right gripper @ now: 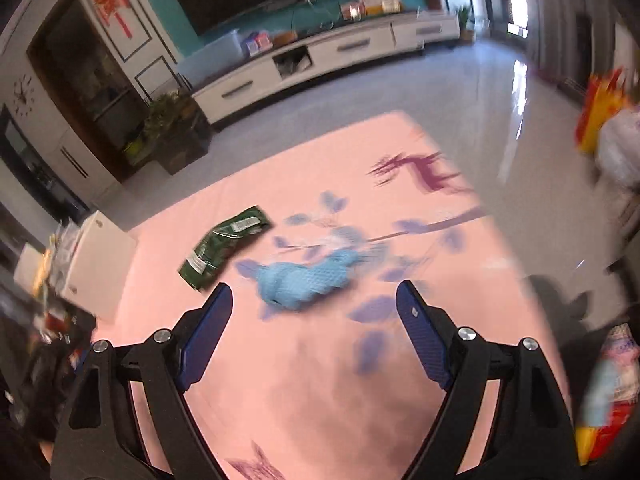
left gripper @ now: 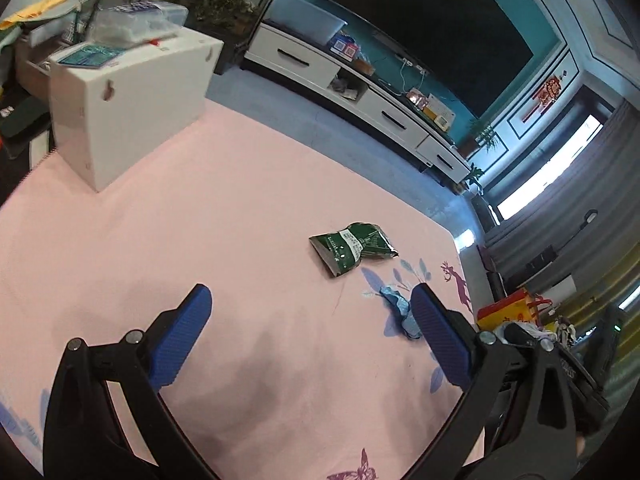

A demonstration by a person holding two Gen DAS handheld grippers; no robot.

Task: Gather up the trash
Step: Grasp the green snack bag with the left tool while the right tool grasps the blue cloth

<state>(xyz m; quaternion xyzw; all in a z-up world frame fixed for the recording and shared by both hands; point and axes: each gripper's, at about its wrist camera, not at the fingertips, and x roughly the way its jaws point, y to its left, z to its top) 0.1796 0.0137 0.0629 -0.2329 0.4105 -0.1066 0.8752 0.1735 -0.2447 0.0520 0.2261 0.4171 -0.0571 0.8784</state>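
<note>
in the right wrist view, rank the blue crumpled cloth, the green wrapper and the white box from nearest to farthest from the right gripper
1. Blue crumpled cloth, just ahead of the open right gripper.
2. Green wrapper, beyond it to the left.
3. White box, at the far left edge of the pink cloth.

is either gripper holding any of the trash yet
No. The left gripper and right gripper are open and empty; the blue wad and green wrapper lie loose.
</note>
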